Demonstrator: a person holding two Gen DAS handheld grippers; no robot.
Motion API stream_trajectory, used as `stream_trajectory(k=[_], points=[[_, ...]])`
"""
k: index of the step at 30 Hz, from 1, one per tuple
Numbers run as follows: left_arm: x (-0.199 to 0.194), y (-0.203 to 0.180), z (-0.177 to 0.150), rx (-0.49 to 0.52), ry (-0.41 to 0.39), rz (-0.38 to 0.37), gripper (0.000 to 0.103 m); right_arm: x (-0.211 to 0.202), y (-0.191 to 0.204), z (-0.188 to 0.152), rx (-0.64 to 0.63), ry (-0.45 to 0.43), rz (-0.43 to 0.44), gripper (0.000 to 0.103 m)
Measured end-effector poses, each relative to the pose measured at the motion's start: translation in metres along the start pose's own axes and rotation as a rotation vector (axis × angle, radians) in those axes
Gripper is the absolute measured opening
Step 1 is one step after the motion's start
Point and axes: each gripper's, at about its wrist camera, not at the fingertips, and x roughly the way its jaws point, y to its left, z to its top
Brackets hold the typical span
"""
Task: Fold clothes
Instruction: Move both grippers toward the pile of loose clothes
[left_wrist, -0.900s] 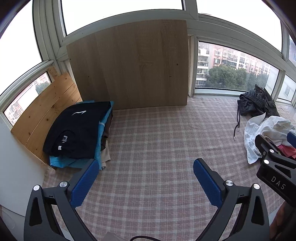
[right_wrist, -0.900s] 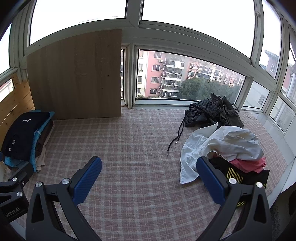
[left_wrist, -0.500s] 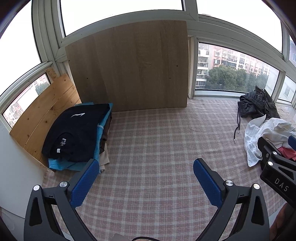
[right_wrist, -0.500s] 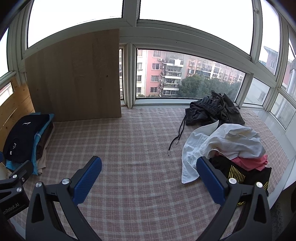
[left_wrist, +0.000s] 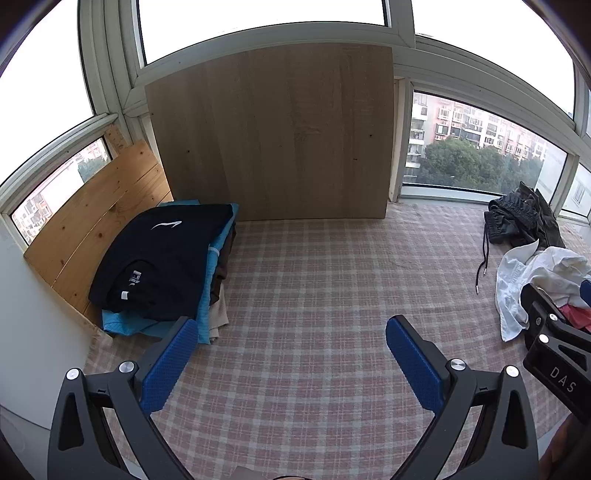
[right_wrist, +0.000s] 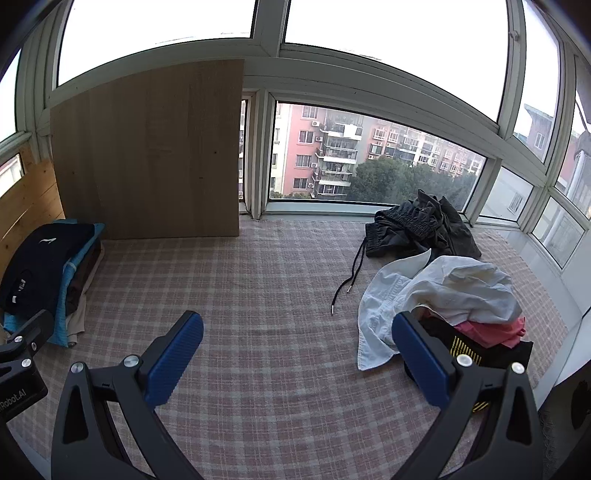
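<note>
While both my tools hang empty over the checked cloth (right_wrist: 258, 295), the next thing to fold waits on my right.

My left tool (left_wrist: 291, 354) and my right tool (right_wrist: 295, 354) both have their blue fingers spread wide, and neither one holds anything. On my left sits the folded stack (left_wrist: 162, 266), with a black shirt on top (that part looks done). The messy pile (right_wrist: 443, 295) lies to my right: a white shirt on top, pink and black things under it, and dark shorts with a long string behind it, near the window. It sits just beside my right tool's right finger and well away from my left tool. So I think my right tool should reach first, going right for the white shirt.
</note>
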Motion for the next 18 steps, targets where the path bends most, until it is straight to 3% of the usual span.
stream_trajectory(k=[8,18], points=[[0.002,-0.004,0.003,0.020,-0.001,-0.025,0.102,-0.004,-0.015,-0.002,0.024,-0.012,-0.069,0.103],[-0.004,-0.045,0.006,0.147,-0.006,-0.150,0.103,-0.013,-0.061,-0.025,0.130,0.028,-0.189,0.103]])
